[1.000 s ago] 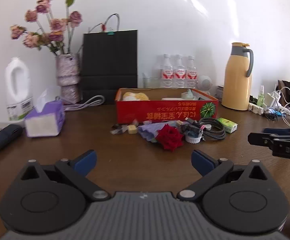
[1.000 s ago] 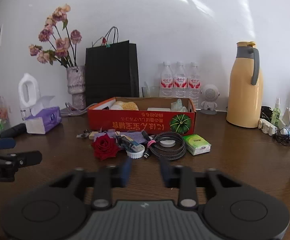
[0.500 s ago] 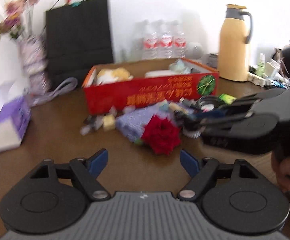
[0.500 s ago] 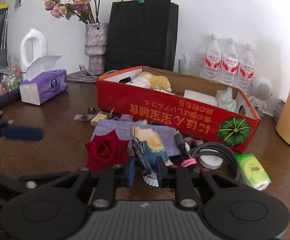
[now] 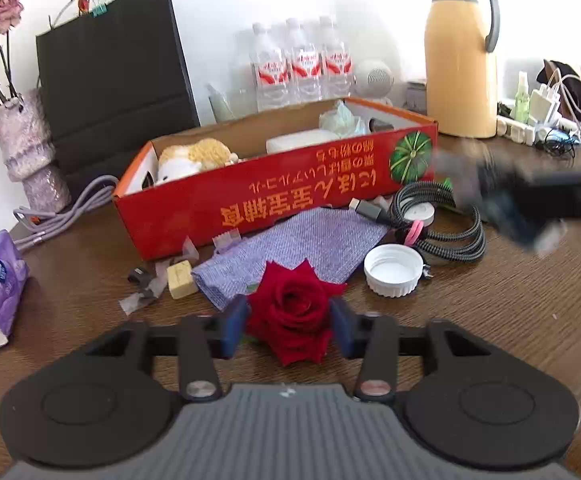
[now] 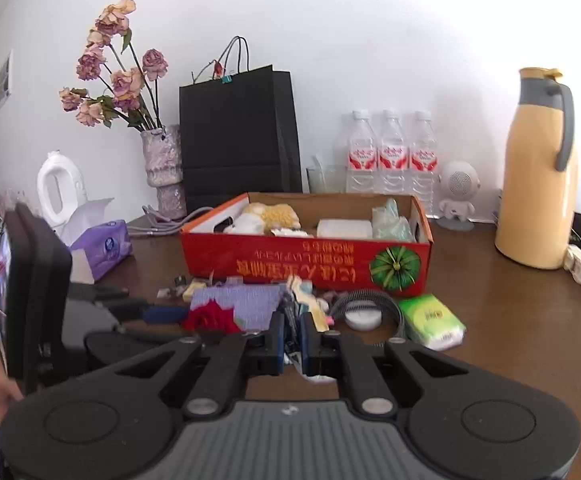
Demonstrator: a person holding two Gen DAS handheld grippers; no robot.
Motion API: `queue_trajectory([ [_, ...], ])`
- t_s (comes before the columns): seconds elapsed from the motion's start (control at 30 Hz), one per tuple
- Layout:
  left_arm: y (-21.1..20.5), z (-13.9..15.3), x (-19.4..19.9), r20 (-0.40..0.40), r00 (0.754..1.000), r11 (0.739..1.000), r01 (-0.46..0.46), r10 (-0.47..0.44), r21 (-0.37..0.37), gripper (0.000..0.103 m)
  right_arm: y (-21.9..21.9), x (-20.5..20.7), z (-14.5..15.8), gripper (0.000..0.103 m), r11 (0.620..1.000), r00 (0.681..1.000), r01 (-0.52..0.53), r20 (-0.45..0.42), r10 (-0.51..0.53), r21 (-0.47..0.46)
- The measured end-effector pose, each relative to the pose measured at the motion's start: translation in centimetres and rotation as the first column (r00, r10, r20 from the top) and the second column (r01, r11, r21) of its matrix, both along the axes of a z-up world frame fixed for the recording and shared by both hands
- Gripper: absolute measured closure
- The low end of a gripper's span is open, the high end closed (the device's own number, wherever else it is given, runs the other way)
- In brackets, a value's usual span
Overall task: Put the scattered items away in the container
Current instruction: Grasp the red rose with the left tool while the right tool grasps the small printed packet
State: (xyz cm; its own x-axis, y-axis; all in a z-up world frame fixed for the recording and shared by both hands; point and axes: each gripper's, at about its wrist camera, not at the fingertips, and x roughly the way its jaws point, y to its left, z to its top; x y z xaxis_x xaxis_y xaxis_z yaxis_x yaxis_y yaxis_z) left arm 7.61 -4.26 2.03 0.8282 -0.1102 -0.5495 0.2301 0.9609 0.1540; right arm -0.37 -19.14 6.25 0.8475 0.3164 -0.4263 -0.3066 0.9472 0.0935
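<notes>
A red cardboard box [image 5: 274, 196] [image 6: 306, 258] stands mid-table with a plush toy [image 5: 194, 158] and other items inside. In front of it lie a purple cloth [image 5: 290, 248], a white cap [image 5: 392, 270], a coiled cable [image 5: 442, 220] and a green tissue pack [image 6: 430, 320]. My left gripper [image 5: 288, 322] has its jaws on either side of a red rose [image 5: 290, 312], touching its petals. My right gripper [image 6: 292, 338] is shut on a small flat figure toy [image 6: 304, 304] and holds it up above the table.
A black paper bag [image 6: 238, 136], a flower vase [image 6: 164, 168], three water bottles [image 6: 390, 156], a yellow thermos [image 6: 538, 168] and a purple tissue box [image 6: 102, 246] stand around the box. Chargers and cables [image 5: 546, 120] lie at the far right.
My left gripper has moved in and closed around the rose. My right gripper has closed on the figure toy and lifted it off the pile, away from the table.
</notes>
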Motion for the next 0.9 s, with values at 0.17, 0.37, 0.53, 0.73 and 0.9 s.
queue_trajectory([
  [0.17,1.3,3.0,-6.1,0.032,0.999,0.995,0.034,-0.031,-0.098,0.065,0.4,-3.4,-1.3,0.096,0.998,0.999,-0.007,-0.039,0.004,-0.066],
  [0.37,3.4,2.1,-13.4,-0.076,0.991,0.991,0.101,-0.108,-0.091,0.062,0.1,-6.5,-2.7,0.074,0.996,0.994,-0.054,-0.102,0.047,-0.076],
  [0.53,3.8,0.9,-13.9,-0.109,0.994,0.999,0.016,-0.02,-0.036,0.04,-0.5,-4.8,-2.7,0.052,0.993,0.994,-0.053,-0.103,0.043,-0.103],
  [0.73,3.1,0.1,-13.4,-0.101,0.994,0.998,0.049,-0.052,-0.029,0.013,-0.6,-1.2,-2.8,0.047,0.993,0.984,-0.102,-0.156,0.092,-0.059],
  [0.9,3.5,-0.9,-12.3,-0.155,0.988,0.997,-0.035,0.024,-0.066,0.024,0.3,0.0,-4.5,0.05,0.992,0.972,-0.106,-0.22,0.088,-0.074],
])
